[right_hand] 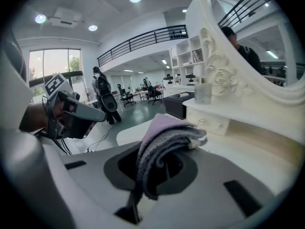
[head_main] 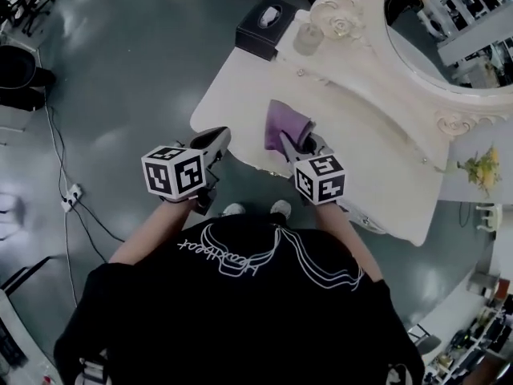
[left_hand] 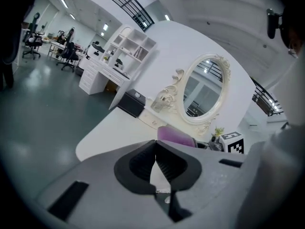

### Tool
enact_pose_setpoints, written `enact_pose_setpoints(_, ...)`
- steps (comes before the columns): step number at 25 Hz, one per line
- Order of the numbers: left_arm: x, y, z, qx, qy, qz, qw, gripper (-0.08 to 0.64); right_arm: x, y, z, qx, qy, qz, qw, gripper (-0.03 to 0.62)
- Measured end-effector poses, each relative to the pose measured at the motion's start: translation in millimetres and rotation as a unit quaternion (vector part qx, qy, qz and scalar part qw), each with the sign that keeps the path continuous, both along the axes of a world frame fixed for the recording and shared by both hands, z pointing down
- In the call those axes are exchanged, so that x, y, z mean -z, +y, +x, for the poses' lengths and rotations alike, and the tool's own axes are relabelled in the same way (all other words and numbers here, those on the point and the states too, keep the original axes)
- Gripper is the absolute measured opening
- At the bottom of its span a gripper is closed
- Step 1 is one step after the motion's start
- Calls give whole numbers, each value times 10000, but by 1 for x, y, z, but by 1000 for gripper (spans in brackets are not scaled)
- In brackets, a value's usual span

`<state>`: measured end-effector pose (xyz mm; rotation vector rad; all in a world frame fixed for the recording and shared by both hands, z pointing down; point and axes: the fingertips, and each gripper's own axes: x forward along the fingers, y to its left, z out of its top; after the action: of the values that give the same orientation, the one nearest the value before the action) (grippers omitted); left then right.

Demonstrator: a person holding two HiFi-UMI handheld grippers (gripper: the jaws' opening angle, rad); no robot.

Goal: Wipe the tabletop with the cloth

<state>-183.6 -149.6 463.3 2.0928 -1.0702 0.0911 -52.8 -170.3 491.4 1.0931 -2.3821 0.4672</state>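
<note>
A folded purple cloth hangs over the near edge of the white dressing table, and my right gripper is shut on it. In the right gripper view the cloth bulges out between the jaws above the tabletop. My left gripper hovers just off the table's near-left edge, over the floor. Its jaws are shut with the tips touching and nothing between them. From the left gripper view the cloth shows just beyond the jaws.
A black tissue box and a glass cup stand at the table's far left end. An ornate oval mirror runs along the back. A small yellow flower bunch lies at the right. Cables and a power strip are on the floor.
</note>
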Motion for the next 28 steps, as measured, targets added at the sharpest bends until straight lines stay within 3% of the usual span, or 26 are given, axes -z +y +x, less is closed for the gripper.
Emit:
enact_pose_setpoints(6,-2,12,-68,590,4,-30,9983,5,-6,-12,-85,556,-16,4,9984,55)
enact_pose_setpoints(14,-9,33,-131,1173,0,-127,9930,5,-27,-24,-155,897,84,9,9959,55)
enact_pose_setpoints(23,-27,45,-159,1377,78,-319,9899,5,-56,-46,-181,876,663,177,9938,55)
enact_pose_setpoints(28,-27,43,-160,1335,59,-299,9906,5,-67,-49,-183,1068,1181,541,9858,54)
